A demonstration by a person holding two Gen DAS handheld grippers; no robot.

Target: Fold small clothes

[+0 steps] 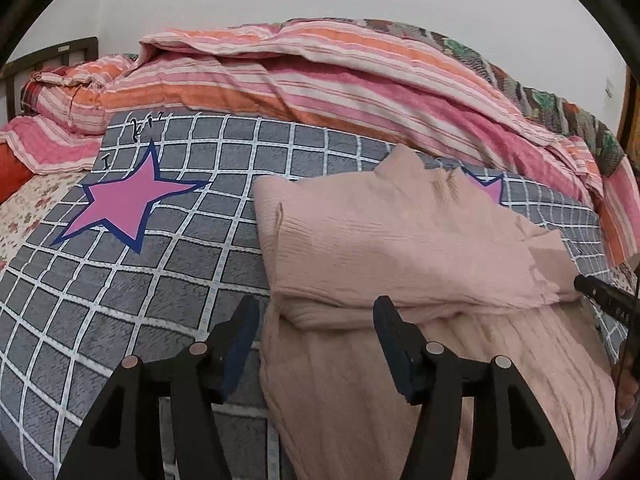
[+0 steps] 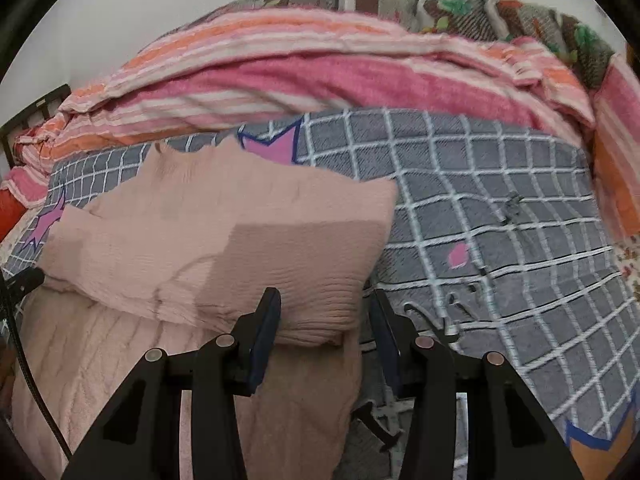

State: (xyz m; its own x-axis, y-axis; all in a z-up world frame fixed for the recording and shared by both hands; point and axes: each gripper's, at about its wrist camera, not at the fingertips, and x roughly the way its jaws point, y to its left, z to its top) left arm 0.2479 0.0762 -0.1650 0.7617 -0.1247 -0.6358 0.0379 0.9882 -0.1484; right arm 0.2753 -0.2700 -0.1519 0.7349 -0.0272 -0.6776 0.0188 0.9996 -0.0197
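I see the pale pink crinkled cotton garment (image 1: 400, 248) lying on the grey checked blanket with pink stars (image 1: 168, 264), one layer already folded over. Its long axis runs crosswise to both tools. My left hand-held gripper (image 1: 316, 332) stands open, straddling the garment's left folded edge without pinching it. My right hand-held gripper (image 2: 324, 324) looks open astride the right edge, though blur leaves contact uncertain. Open blanket lies beyond the garment.

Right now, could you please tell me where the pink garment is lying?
The pink garment lies folded on the grey checked blanket, right of the big pink star in the left wrist view, before the striped quilt.
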